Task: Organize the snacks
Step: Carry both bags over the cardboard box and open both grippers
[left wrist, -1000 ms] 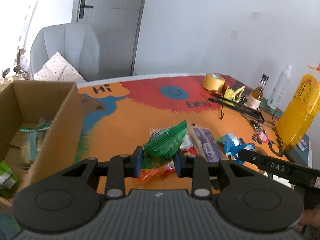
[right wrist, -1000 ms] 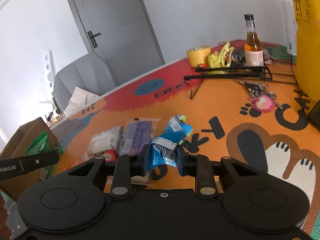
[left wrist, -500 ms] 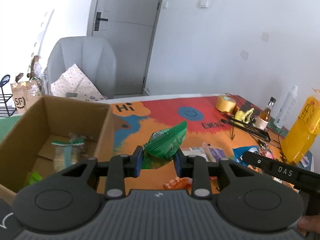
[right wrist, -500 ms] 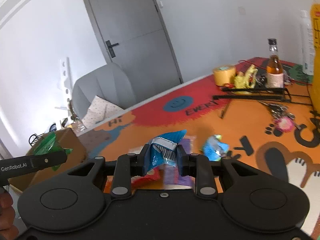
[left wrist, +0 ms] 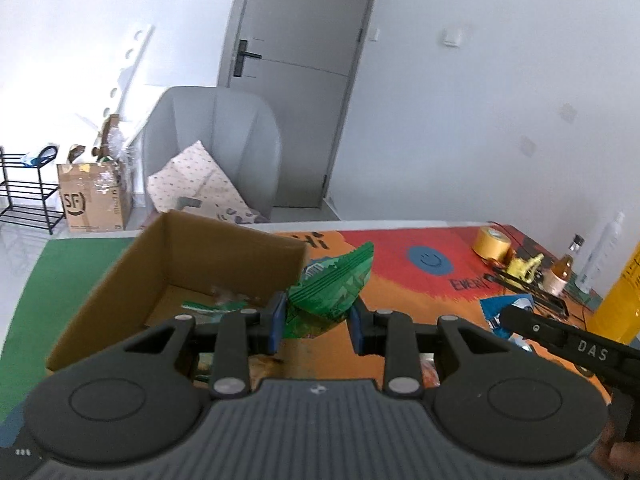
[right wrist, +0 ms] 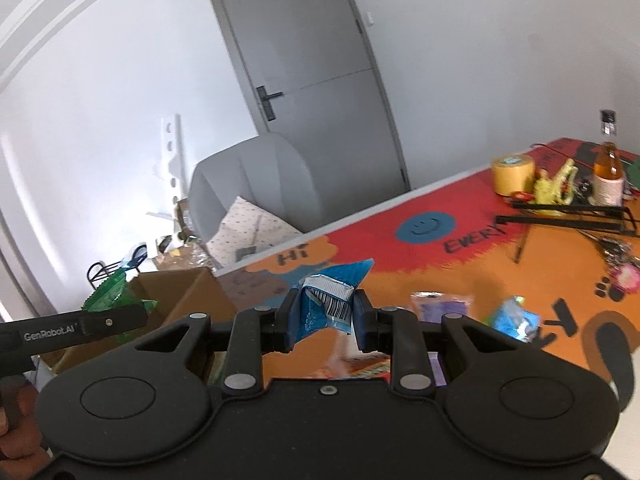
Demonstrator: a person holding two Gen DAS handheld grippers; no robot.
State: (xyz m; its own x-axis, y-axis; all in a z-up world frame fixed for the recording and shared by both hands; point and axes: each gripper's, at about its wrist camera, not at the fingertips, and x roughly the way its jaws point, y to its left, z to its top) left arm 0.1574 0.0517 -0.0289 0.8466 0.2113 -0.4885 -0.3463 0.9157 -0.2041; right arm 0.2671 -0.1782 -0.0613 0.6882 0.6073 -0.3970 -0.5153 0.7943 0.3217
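My left gripper (left wrist: 316,326) is shut on a green snack packet (left wrist: 332,288) and holds it in the air by the near right corner of an open cardboard box (left wrist: 120,276). The box holds a green and white packet (left wrist: 212,306). My right gripper (right wrist: 324,322) is shut on a blue snack packet (right wrist: 328,300) with a barcode, held above the table. The box (right wrist: 188,292) and the green packet (right wrist: 110,292) also show at the left of the right wrist view. A purple packet (right wrist: 440,304), a second blue packet (right wrist: 514,318) and an orange one (right wrist: 368,366) lie on the table.
The table has a colourful orange and red mat (right wrist: 460,268). At its far right stand a yellow tape roll (right wrist: 512,172), a brown bottle (right wrist: 608,176), a black rack (right wrist: 568,216) and a tall yellow bag (left wrist: 624,292). A grey chair (left wrist: 212,148) stands behind the box.
Both grippers have risen and swung left toward the cardboard box, each keeping its packet. The green packet now hangs by the box's corner; the loose snacks have dropped low in view.
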